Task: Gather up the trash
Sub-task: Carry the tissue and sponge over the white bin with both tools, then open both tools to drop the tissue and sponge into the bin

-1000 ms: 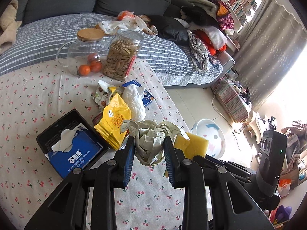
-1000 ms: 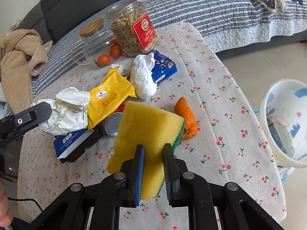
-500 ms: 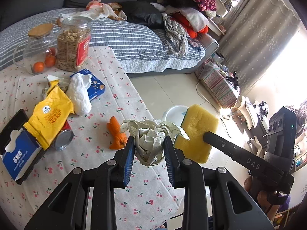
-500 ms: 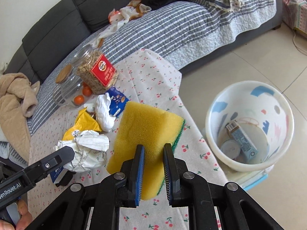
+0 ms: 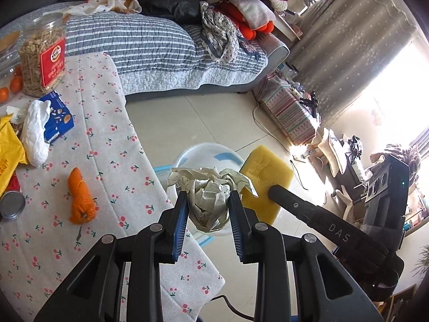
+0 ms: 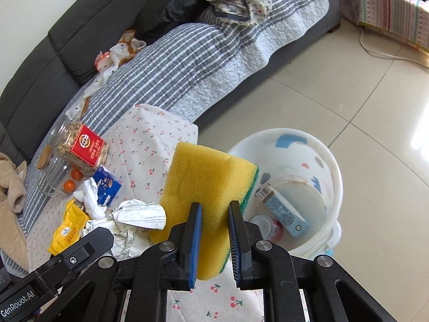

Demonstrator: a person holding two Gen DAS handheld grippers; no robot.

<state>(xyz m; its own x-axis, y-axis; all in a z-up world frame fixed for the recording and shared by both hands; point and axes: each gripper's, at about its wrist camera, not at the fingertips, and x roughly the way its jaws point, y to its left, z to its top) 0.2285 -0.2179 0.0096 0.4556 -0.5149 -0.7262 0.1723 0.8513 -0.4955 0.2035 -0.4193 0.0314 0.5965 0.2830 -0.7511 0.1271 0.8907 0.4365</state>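
My left gripper (image 5: pixel 206 201) is shut on a crumpled paper wad (image 5: pixel 209 201), held past the table's edge, over the white patterned bin (image 5: pixel 203 151) on the floor. The wad also shows in the right wrist view (image 6: pixel 134 217). My right gripper (image 6: pixel 214 209) is shut on a yellow sponge (image 6: pixel 206 185) with a green back, held at the table's edge beside the bin (image 6: pixel 335 171). The sponge also shows in the left wrist view (image 5: pixel 265 171). The bin holds a small blue carton (image 6: pixel 281 212) and a round lid.
On the cherry-print tablecloth (image 5: pixel 107 123) lie an orange peel (image 5: pixel 80 196), white tissue (image 5: pixel 34 134), a blue box (image 5: pixel 57 120), a yellow packet (image 5: pixel 8 155), a can (image 5: pixel 10 205) and a snack jar (image 5: pixel 43 59). A striped sofa (image 5: pixel 150 43) stands behind. Tiled floor lies right.
Both grippers have swung right, off the table and toward the bin, each still holding its load. The bin now sits closer below them.
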